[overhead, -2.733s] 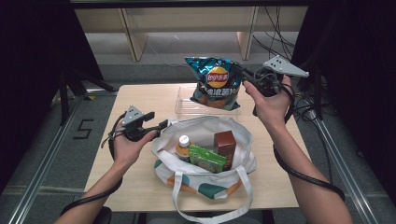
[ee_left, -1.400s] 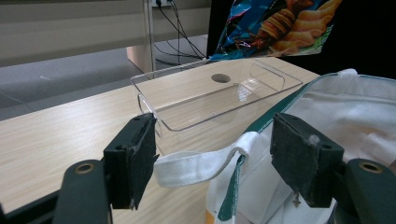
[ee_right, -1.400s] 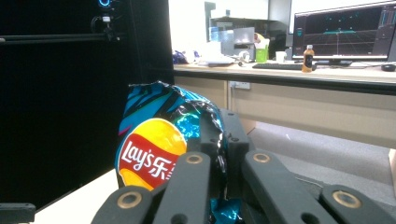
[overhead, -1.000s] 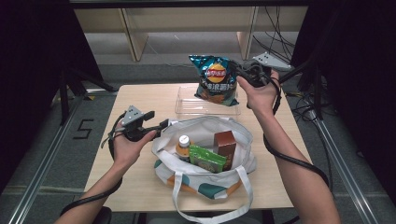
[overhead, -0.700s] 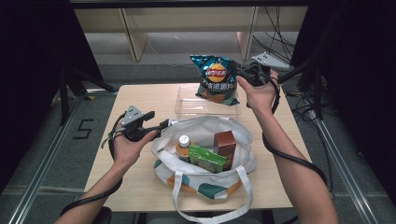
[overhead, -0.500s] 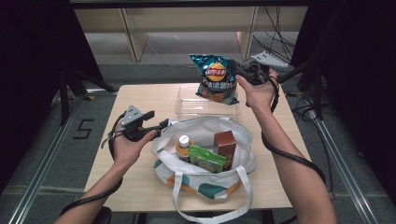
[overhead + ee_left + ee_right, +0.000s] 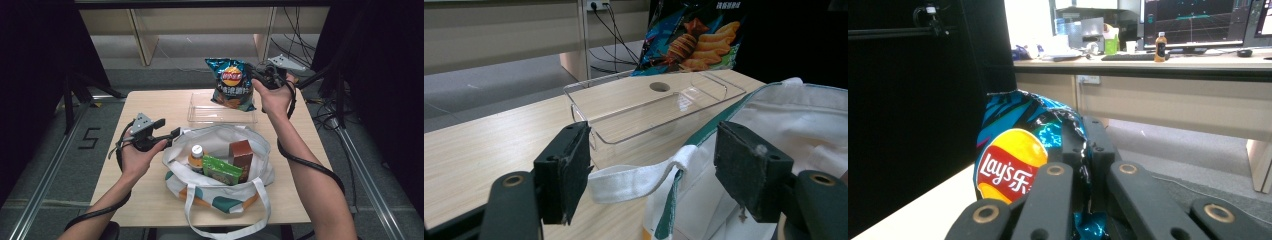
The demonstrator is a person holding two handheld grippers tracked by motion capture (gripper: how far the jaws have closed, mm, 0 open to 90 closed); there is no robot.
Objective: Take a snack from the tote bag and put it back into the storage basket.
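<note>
A blue Lay's chip bag [image 7: 231, 85] hangs upright over the far end of the clear plastic tray [image 7: 222, 107], and my right gripper [image 7: 256, 77] is shut on its right edge. The right gripper view shows the jaws [image 7: 1083, 130] pinched on the crinkled bag [image 7: 1008, 160]. My left gripper [image 7: 167, 129] is open at the left rim of the white tote bag [image 7: 220, 195]. In the left gripper view the tote's white strap [image 7: 634, 177] and green-trimmed rim run between the wide jaws [image 7: 651, 175]. The chip bag [image 7: 694, 35] shows beyond the tray [image 7: 649, 107].
The tote holds a bottle [image 7: 197, 152], a green packet [image 7: 221, 170] and a brown box [image 7: 241, 152]. It takes up the near middle of the wooden table [image 7: 150, 105]. Cables lie on the floor beyond the far right corner.
The right hand has carried the chip bag a little higher and farther from me since the oldest frame. It has hardly shifted in the last second. The left hand has stayed put.
</note>
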